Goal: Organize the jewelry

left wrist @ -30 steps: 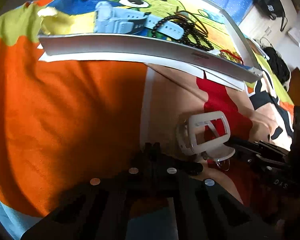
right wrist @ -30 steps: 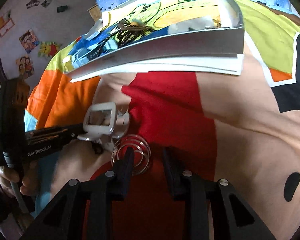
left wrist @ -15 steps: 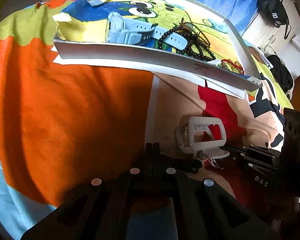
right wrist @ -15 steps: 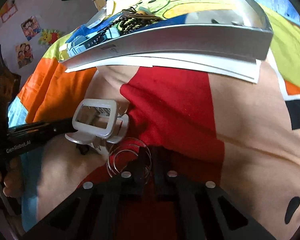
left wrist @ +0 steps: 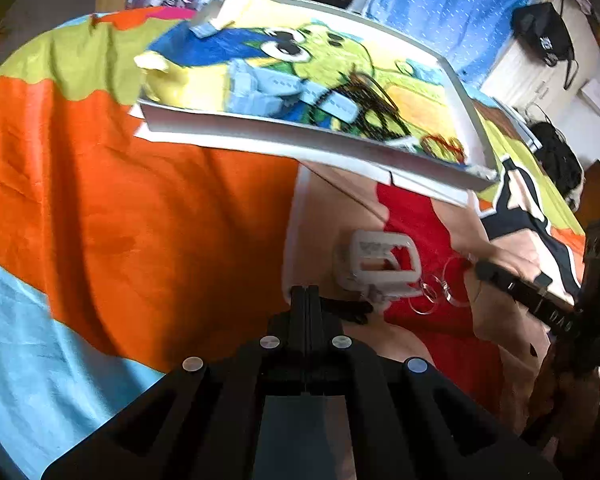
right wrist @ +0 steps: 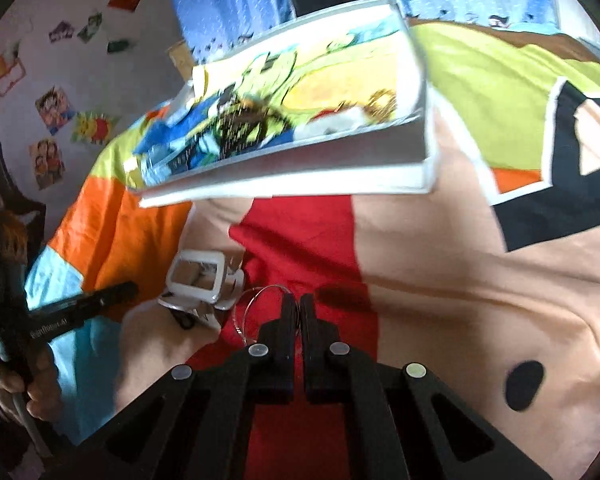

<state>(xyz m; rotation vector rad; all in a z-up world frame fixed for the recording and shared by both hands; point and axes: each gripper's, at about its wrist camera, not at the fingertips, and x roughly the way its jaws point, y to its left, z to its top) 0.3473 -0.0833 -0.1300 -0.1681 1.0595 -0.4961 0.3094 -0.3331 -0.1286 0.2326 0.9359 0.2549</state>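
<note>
Reading "GenRobot.AI", left gripper (right wrist: 128, 289) body, blurred lettering

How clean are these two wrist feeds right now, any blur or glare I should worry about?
Left wrist view: the white tray and its contents are motion-smeared; the white hair claw is softer but readable, and the fisheye bends the tray edge. Right wrist view: heavier blur on the tray; the right gripper stays sharp, with the thin wire bangles faint.
</note>
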